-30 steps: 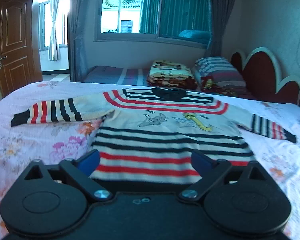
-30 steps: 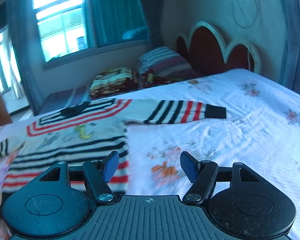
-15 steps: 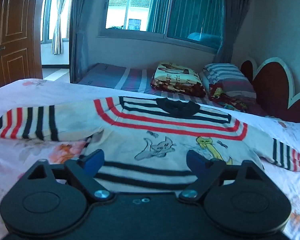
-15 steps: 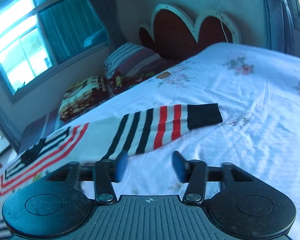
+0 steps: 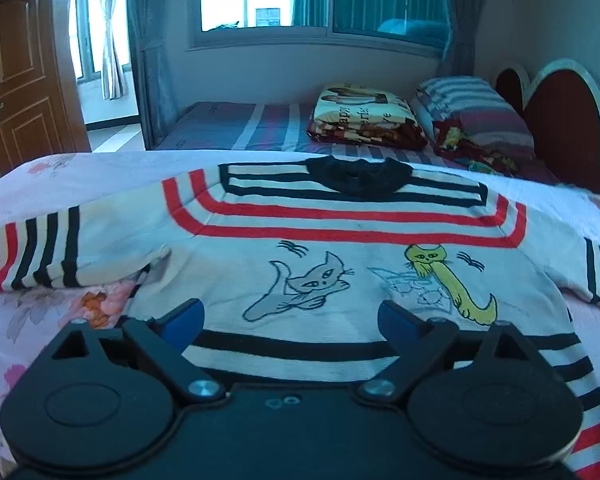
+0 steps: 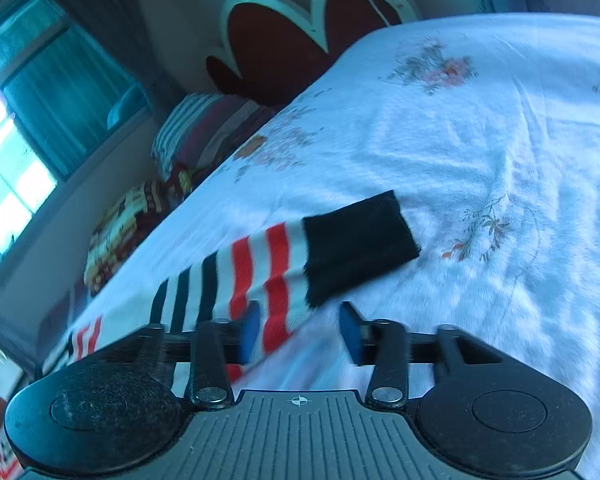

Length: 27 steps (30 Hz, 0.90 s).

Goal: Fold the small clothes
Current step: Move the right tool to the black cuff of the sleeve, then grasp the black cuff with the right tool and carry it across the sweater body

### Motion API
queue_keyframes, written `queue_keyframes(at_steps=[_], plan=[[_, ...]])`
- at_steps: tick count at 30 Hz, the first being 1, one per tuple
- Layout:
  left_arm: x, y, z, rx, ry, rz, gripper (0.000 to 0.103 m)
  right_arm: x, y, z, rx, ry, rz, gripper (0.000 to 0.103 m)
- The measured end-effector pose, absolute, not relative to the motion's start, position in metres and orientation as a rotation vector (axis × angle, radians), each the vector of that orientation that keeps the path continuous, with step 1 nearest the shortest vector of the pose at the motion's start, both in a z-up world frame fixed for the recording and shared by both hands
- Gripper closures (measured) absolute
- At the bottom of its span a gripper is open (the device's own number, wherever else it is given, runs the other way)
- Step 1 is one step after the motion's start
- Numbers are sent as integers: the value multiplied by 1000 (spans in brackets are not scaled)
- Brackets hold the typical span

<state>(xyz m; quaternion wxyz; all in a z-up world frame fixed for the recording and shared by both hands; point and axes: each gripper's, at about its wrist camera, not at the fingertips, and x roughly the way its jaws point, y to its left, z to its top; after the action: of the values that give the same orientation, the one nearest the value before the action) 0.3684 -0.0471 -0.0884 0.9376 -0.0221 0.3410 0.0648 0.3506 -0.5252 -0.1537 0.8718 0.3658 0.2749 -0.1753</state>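
A small cream sweater (image 5: 340, 276) with red and black stripes and two cat pictures lies flat, front up, on the floral bed sheet (image 5: 40, 312). Its black collar (image 5: 358, 176) points to the far side. My left gripper (image 5: 290, 318) hovers over the chest; its jaws are opening and hold nothing. In the right wrist view the sweater's right sleeve (image 6: 260, 268) ends in a black cuff (image 6: 356, 244). My right gripper (image 6: 300, 332) is tilted just short of that cuff. Its jaws are closing, with the sleeve's near edge by the left pad (image 6: 250, 332) and no pad pressing on it.
A second bed beyond holds a folded patterned blanket (image 5: 364, 116) and a striped pillow (image 5: 472, 108). A red scalloped headboard (image 5: 560, 120) stands to the right, a wooden door (image 5: 16, 80) to the left. White floral sheet (image 6: 480, 140) spreads right of the cuff.
My left gripper has moved forward from the hem to over the chest. My right gripper has swung right and down to the sleeve end, rolled, and its jaws have narrowed.
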Motion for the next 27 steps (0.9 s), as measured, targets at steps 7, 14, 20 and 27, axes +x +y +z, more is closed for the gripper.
queue_keyframes(at_steps=[7,14,20,27], plan=[[386,-63,-99,16,691,122,10,353,-544,-176,878,528,-364,76],[388,-60,-102,-26,691,133,10,350,-555,-184,999,457,-365,77],[391,-48,-93,0,696,133,6,370,-532,-162,701,549,-457,97],[400,-17,-92,36,722,107,5,394,-465,-122,508,526,-245,97]])
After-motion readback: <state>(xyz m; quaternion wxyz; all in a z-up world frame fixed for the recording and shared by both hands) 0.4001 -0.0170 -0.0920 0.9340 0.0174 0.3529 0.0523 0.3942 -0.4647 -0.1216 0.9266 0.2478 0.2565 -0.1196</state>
